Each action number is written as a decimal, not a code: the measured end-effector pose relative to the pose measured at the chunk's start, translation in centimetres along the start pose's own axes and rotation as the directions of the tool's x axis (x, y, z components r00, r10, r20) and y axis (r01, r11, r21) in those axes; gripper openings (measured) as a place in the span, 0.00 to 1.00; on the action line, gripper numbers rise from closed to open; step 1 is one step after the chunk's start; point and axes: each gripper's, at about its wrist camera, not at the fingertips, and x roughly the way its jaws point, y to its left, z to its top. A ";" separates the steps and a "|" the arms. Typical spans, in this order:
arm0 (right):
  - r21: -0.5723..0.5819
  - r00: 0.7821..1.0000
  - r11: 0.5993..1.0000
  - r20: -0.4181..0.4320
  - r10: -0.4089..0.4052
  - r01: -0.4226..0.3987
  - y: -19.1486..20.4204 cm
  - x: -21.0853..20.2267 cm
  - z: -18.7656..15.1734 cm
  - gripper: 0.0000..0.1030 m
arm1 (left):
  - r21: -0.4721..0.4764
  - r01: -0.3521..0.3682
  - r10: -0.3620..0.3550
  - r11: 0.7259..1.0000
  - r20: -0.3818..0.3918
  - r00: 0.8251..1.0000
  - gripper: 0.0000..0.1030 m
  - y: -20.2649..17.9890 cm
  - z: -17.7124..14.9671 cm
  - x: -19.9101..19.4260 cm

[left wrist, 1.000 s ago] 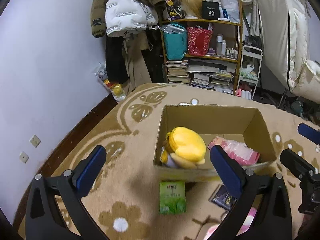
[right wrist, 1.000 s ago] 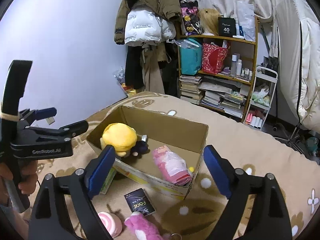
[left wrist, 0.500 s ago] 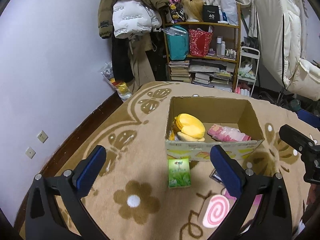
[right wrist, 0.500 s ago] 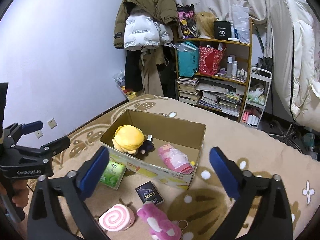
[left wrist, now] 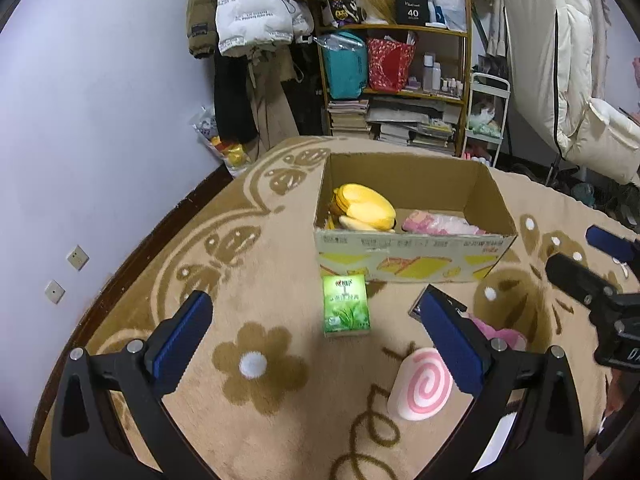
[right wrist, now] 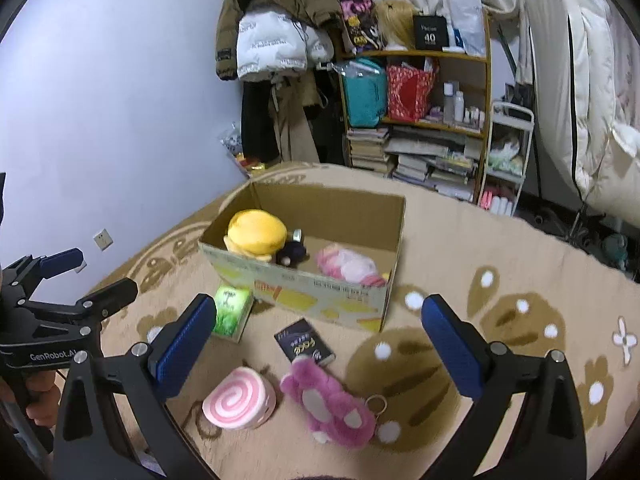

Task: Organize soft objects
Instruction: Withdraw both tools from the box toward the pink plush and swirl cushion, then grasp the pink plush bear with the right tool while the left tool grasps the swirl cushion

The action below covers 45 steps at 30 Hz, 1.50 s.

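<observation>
Presently both tools are released and hold nothing: the left gripper (left wrist: 316,336) and the right gripper (right wrist: 318,336) hang above the rug (left wrist: 248,248) with jaws spread wide, apparently for choosing the next pickup.

Nearest lie the items not yet sorted. The swirl cushion (right wrist: 239,398) sits at the near left, with the pink plush (right wrist: 330,402) just right of it, its key ring on the right side. Slightly farther, a dark packet (right wrist: 304,342) lies flat, and a green tissue pack (left wrist: 346,306) lies just in front of the box's left corner.

Farther still, the box (left wrist: 412,256) stands open-topped. Inside, a yellow plush (left wrist: 366,208) occupies the left and a pink bundle (right wrist: 348,266) the right, judged already stowed. Space remains between and behind them.

Beyond, a shelf (right wrist: 416,120) and hanging coats (right wrist: 280,28) line the far wall.
</observation>
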 end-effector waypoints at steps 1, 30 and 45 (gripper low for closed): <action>0.005 1.000 1.000 -0.007 0.000 0.000 0.0 0.2 -0.3 1.00 | -0.002 0.005 -0.005 1.000 -0.005 1.000 1.00 0.0 -0.1 0.1; 0.160 0.979 0.987 -0.198 0.048 -0.016 -4.1 6.7 -6.5 1.00 | 0.068 0.080 -0.068 0.994 -0.170 0.983 1.00 -3.2 -3.4 6.4; 0.194 0.952 0.981 -0.295 0.078 -0.020 -5.1 9.4 -8.6 0.85 | 0.173 0.117 -0.072 0.978 -0.248 0.966 1.00 -6.5 -5.4 8.6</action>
